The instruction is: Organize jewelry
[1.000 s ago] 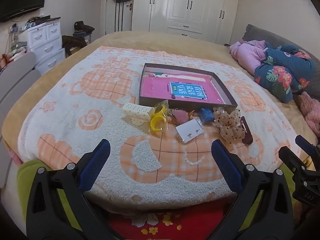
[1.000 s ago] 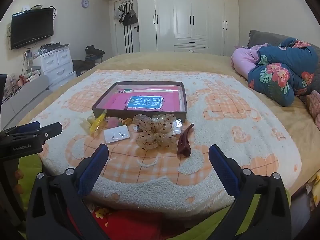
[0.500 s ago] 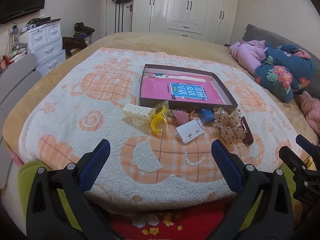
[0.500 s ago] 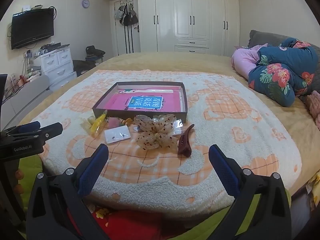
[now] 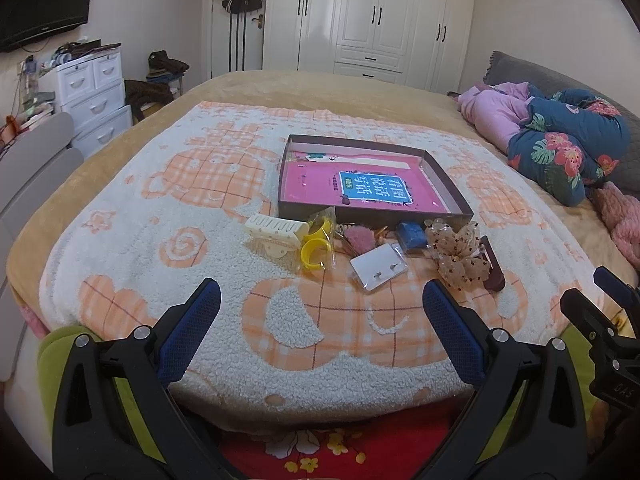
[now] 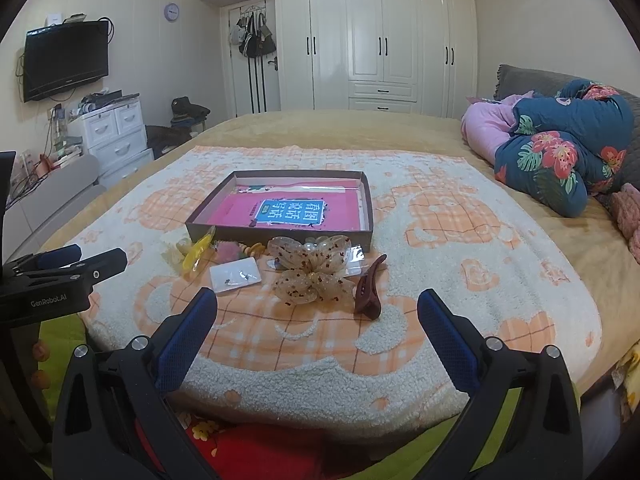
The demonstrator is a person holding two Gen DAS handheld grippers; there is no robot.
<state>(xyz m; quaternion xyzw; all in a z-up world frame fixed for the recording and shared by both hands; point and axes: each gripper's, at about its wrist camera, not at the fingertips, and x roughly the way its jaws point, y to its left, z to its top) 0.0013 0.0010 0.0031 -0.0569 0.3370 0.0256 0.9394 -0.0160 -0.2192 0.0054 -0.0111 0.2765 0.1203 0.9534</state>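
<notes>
The dark red hair claw (image 6: 369, 289) was seen on the blanket (image 6: 460, 280), lying lengthwise away from the camera, just right of the beaded bow (image 6: 310, 270). It lay ahead of the right gripper (image 6: 318, 322), the nearer; the left gripper (image 5: 322, 318) was farther. Both were spread, holding nothing.

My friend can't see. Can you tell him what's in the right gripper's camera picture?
The open right gripper hovers at the edge of a bed over an orange and white blanket. A spotted bow hair clip, a dark red claw clip and an earring card lie before a shallow box.
</notes>
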